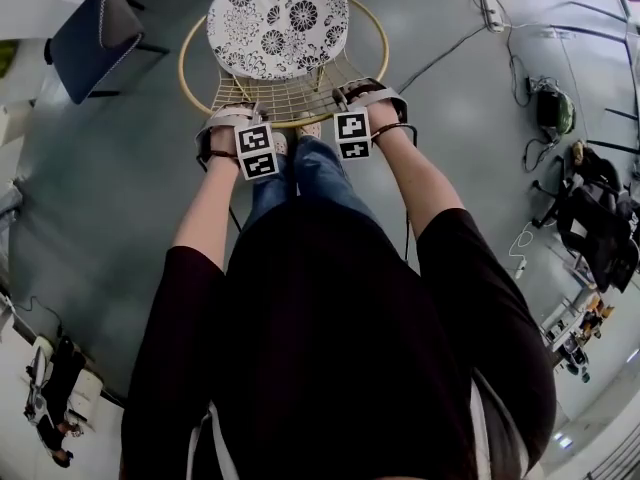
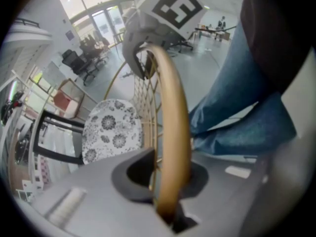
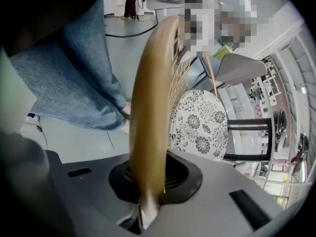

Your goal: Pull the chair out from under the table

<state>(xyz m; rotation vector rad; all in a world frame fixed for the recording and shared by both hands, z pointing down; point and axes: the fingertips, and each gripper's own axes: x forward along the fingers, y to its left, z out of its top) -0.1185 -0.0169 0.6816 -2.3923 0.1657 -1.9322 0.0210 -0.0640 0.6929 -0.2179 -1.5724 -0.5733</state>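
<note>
A chair with a round floral cushion [image 1: 278, 18] and a gold wire back stands on the grey floor in front of the person. Its gold hoop rim [image 1: 283, 120] is gripped at two spots. My left gripper [image 1: 232, 118] is shut on the rim's left part and my right gripper [image 1: 362, 96] on its right part. In the left gripper view the gold rim [image 2: 174, 132] runs up between the pads of the left gripper [image 2: 165, 179], with the cushion [image 2: 109, 132] beyond. The right gripper view shows the rim [image 3: 150, 112] clamped in the right gripper [image 3: 150, 179].
A dark table [image 1: 95, 23] stands to the chair's upper left. The person's jeans-clad legs [image 1: 310, 168] are right behind the chair back. Cables and a power strip [image 1: 490, 13] lie on the floor to the right, with office chairs [image 1: 600, 218] further right.
</note>
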